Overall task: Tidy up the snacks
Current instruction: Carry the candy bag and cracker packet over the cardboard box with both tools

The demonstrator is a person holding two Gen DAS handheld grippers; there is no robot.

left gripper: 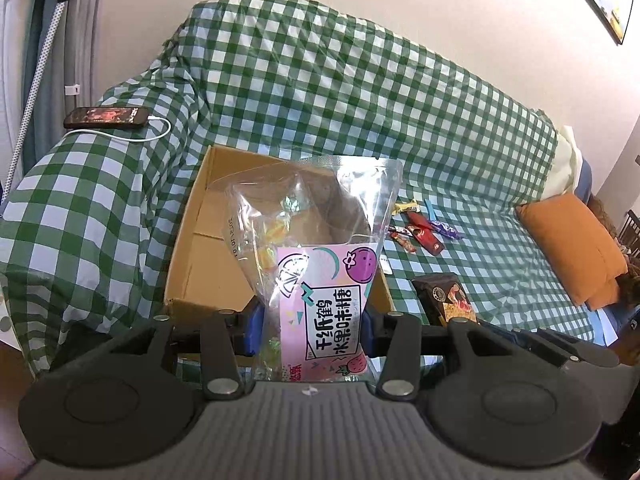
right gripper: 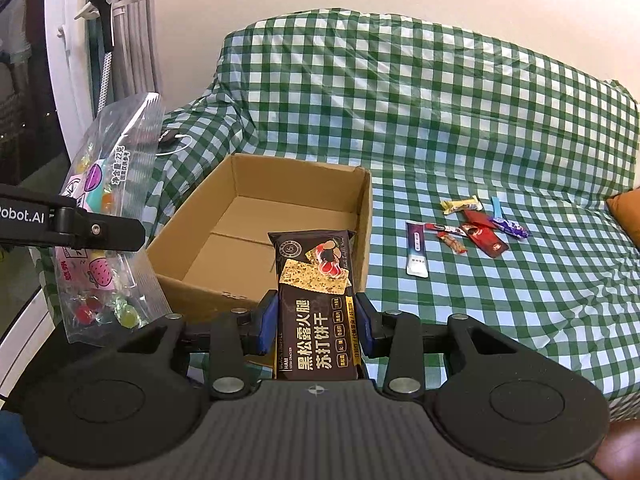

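Both hands loaded, both hanging just short of the cardboard box (right gripper: 260, 216). My left tongs (left gripper: 312, 330) are pinching the candy bag (left gripper: 320, 280) low down, across its pink label, so the clear top stands up with the loose sweets settled below. That low pinch makes sense to me: the floppy film up top would give the pads nothing firm.

My right tongs (right gripper: 316, 324) are pinching the cracker pack (right gripper: 316, 300) by its two long edges, lower half between the pads, top end poking out toward the box. Held lengthwise like that, I reckon it can slide in flat along the box floor.

The box sits open on the green checked cover (right gripper: 480, 120), empty inside as far as I can see, mouth up and close to me, an easy drop for both. The small wrapped snacks (right gripper: 472, 228) lie in a loose cluster on the cover, well apart to the right of the box, still to be gathered. A phone (left gripper: 106, 117) is charging on the sofa arm, out of my way.
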